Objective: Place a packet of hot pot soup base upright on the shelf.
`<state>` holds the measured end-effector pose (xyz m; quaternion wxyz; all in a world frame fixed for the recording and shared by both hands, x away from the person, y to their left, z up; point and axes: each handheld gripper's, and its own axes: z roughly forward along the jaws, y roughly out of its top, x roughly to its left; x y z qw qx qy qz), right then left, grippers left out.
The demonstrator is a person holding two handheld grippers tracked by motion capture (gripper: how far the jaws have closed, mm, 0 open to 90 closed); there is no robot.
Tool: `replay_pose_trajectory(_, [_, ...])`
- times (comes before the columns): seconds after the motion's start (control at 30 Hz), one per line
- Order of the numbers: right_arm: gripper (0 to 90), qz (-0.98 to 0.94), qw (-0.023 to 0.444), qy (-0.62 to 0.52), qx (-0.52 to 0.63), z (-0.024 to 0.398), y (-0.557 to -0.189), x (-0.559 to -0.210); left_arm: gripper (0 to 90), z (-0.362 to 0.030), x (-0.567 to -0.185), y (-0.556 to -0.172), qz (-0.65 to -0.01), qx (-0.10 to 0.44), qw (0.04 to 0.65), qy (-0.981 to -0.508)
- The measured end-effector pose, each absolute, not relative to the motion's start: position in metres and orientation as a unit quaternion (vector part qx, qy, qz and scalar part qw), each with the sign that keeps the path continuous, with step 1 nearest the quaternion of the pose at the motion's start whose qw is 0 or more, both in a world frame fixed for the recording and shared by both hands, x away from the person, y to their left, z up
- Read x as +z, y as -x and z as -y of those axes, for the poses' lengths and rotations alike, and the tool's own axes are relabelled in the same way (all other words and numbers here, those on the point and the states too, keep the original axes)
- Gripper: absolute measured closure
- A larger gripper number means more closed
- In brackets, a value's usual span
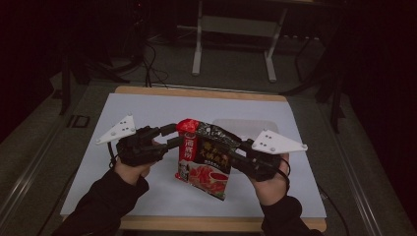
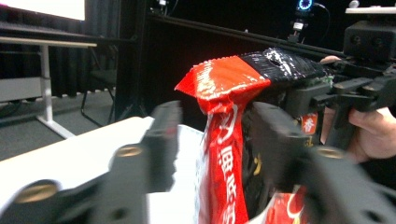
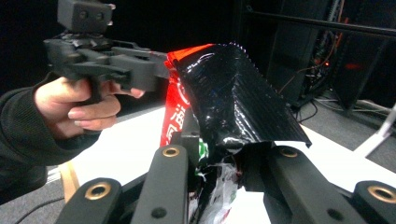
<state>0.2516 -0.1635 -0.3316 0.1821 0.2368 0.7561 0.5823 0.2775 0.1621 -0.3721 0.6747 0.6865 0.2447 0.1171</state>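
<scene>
Above table (image 1: 147, 113) | snack bag (image 1: 204, 160) (red-black, Chinese print) | right claw (image 1: 235, 147) clamped

We see a red-and-black snack bag (image 1: 204, 157) standing upright near the middle of the white counter (image 1: 147, 113), leaning slightly toward 5 o'clock. Its glossy top edge is crumpled and torn open, red at the 9 o'clock side, black toward 3 o'clock, printed food at the bottom.
</scene>
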Motion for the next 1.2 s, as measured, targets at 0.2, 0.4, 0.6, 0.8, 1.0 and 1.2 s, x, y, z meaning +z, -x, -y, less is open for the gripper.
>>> replay_pose_trajectory(0.2, [76.1,-0.744,0.194,-0.241,0.592,0.173,-0.252,-0.321,20.6,-0.166,-0.380,-0.281,-0.250,0.113,0.662,-0.698])
replay_pose_trajectory(0.4, [75.9,-0.729,0.219,-0.246,0.600,0.181,-0.253,-0.306,11.4,-0.165,-0.388,-0.280,-0.246,0.125,0.653,-0.705])
replay_pose_trajectory(0.6, [75.8,-0.716,0.243,-0.250,0.605,0.192,-0.255,-0.290,1.9,-0.165,-0.394,-0.279,-0.254,0.131,0.632,-0.720])
replay_pose_trajectory(0.8, [75.8,-0.699,0.271,-0.260,0.609,0.206,-0.260,-0.275,1.3,-0.166,-0.402,-0.275,-0.258,0.139,0.615,-0.732])
replay_pose_trajectory(1.0, [75.8,-0.681,0.307,-0.277,0.604,0.219,-0.267,-0.265,0.0,-0.171,-0.413,-0.274,-0.279,0.140,0.611,-0.728])
replay_pose_trajectory(1.2, [75.9,-0.666,0.345,-0.300,0.589,0.235,-0.277,-0.262,0.0,-0.176,-0.429,-0.271,-0.293,0.143,0.588,-0.740])
